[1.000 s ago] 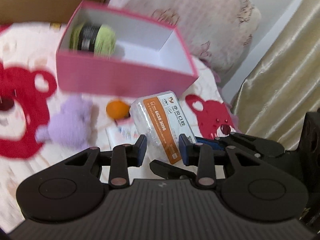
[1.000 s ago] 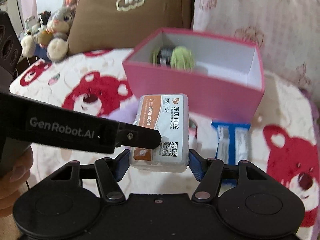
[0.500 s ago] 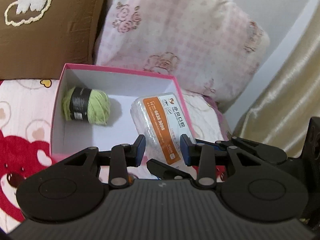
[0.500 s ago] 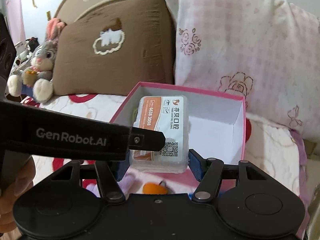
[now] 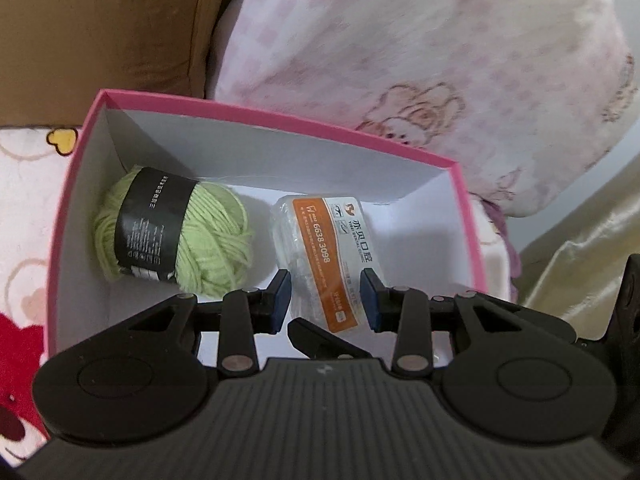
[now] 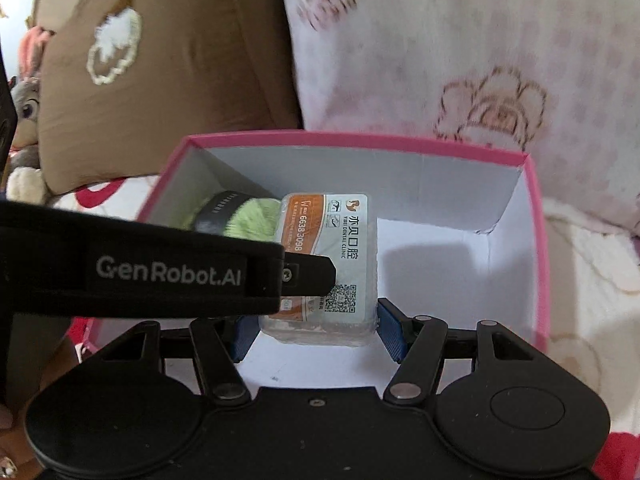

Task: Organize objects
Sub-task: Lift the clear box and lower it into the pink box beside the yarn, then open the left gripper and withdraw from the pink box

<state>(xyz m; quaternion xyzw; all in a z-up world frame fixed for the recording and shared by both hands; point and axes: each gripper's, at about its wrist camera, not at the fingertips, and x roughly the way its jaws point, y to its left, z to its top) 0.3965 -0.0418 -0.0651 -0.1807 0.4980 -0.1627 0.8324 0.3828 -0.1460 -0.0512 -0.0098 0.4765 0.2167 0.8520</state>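
A clear plastic case with an orange and white label (image 5: 324,248) (image 6: 344,240) hangs inside the open pink box (image 5: 280,114) (image 6: 360,138), just right of a green yarn ball with a black band (image 5: 208,240) (image 6: 256,216). My left gripper (image 5: 325,300) is shut on the case's near end. Its black finger (image 6: 304,276) crosses the label in the right wrist view. My right gripper (image 6: 316,334) is shut on the case's two sides. Whether the case touches the box floor is hidden.
A brown pillow (image 5: 100,20) (image 6: 180,60) and a pink floral pillow (image 5: 440,60) lean right behind the box. A plush bunny (image 6: 24,120) sits far left. The red-bear bedsheet (image 5: 24,200) surrounds the box, and a gold curtain (image 5: 580,260) hangs at the right.
Both grippers carried the case forward from over the bedsheet, past the pink box's near wall, to inside it beside the yarn. The purple plush and orange item left the views.
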